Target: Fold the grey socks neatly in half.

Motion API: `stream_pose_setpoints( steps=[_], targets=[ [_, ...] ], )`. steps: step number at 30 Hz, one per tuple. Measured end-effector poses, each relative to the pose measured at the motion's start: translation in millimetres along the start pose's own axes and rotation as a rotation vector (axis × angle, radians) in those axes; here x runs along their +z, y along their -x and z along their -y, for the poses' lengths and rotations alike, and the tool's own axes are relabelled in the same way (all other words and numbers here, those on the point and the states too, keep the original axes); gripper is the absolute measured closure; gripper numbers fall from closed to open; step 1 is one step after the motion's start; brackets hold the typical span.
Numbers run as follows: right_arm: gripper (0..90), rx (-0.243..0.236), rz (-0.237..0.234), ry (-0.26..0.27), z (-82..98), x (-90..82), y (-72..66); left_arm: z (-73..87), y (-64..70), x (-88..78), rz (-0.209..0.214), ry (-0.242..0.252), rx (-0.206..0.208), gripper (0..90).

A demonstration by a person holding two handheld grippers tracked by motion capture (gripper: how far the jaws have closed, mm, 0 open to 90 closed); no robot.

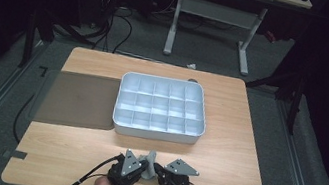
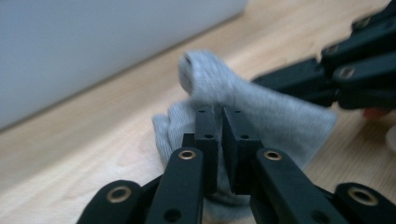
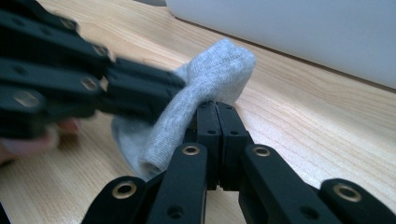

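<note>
A grey sock (image 1: 150,161) stands bunched up on the wooden table (image 1: 225,173) near its front edge, between my two grippers. My left gripper (image 1: 143,166) comes at it from the left. In the left gripper view its jaws (image 2: 222,114) stand almost together with a thin slit between them, pinching the sock (image 2: 280,116) at their tips. My right gripper (image 1: 156,168) meets it from the right. In the right gripper view its jaws (image 3: 216,108) are pressed together at the sock's (image 3: 210,70) edge, with the fabric stretched across to the left gripper (image 3: 180,88).
A white tray (image 1: 155,134) of several small compartments stands mid-table just beyond the sock; its wall (image 2: 93,46) looms close behind. A dark mat (image 1: 78,98) lies left of the tray. A white desk frame (image 1: 245,50) stands on the floor beyond.
</note>
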State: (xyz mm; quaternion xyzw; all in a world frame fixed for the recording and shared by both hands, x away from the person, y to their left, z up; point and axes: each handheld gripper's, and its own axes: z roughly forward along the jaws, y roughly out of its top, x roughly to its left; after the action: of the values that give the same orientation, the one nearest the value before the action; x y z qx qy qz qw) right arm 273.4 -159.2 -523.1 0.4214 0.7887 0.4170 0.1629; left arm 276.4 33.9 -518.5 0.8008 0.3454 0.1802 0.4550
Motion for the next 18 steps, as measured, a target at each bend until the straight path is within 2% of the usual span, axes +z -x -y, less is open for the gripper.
stream_pose_setpoints(
  steps=[3, 5, 7, 9, 12, 18],
  targets=[
    [89.4, 0.001, -0.001, -0.005, 0.6, 0.4, 0.2, -3.9, -4.8, -11.8, -0.022, 0.035, 0.001, 83.0],
    [89.1, 0.001, -0.002, -0.008, 0.8, 0.5, 0.4, -3.8, -11.8, -17.6, -0.036, 0.034, -0.011, 83.1],
    [89.0, 0.001, -0.003, -0.010, 0.9, 0.7, 0.4, -1.1, -18.1, -20.3, -0.051, 0.018, -0.022, 83.7],
    [88.8, -0.002, -0.004, -0.011, 1.1, 0.7, 0.4, 5.5, -23.0, -18.7, -0.069, -0.030, -0.025, 84.6],
    [88.4, -0.003, -0.008, -0.012, 1.4, 0.6, 0.2, 15.0, -19.9, -9.1, -0.076, -0.112, -0.002, 85.2],
    [88.2, 0.008, -0.015, -0.009, 1.9, 0.0, 0.6, 15.6, -13.3, -4.8, -0.057, -0.122, 0.008, 85.6]
  ],
)
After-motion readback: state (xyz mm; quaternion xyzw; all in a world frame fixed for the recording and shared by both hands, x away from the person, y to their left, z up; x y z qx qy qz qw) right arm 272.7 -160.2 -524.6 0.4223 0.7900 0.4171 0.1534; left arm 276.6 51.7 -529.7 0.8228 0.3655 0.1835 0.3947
